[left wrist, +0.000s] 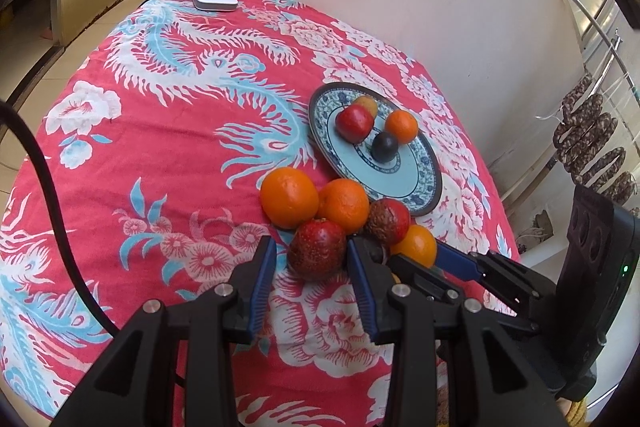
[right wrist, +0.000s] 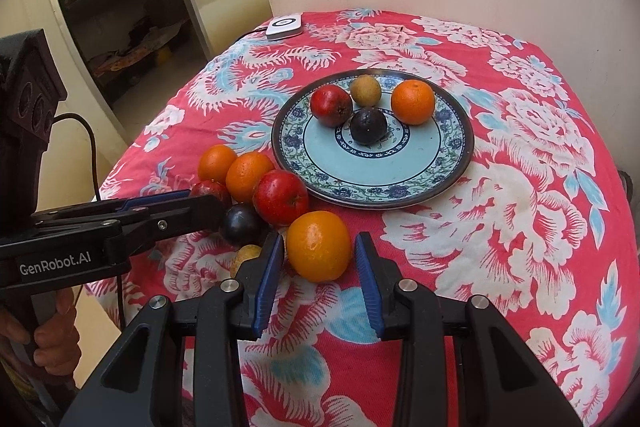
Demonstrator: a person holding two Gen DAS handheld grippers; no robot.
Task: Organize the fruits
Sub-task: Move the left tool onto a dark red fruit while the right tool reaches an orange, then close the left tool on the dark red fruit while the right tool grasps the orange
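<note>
A blue-patterned plate [right wrist: 440, 163] holds a red apple [right wrist: 331, 105], a tan fruit [right wrist: 365, 90], an orange [right wrist: 413, 101] and a dark plum [right wrist: 368, 126]. The plate also shows in the left wrist view [left wrist: 400, 183]. Loose fruit lies in a cluster by its near-left rim. My left gripper [left wrist: 312, 259] is open with its jaws on either side of a dark red apple [left wrist: 317, 250], no contact visible. My right gripper [right wrist: 318, 257] is open around an orange [right wrist: 319, 251]. Two oranges [left wrist: 289, 202], another red apple [right wrist: 280, 197], a plum [right wrist: 241, 224] and a yellow fruit [right wrist: 246, 254] lie close by.
A red flowered cloth [right wrist: 500, 227] covers the round table. A white device [right wrist: 284, 25] with a cable sits at the far edge. A wall stands behind the table. Dark sausages [left wrist: 588, 143] hang at the right.
</note>
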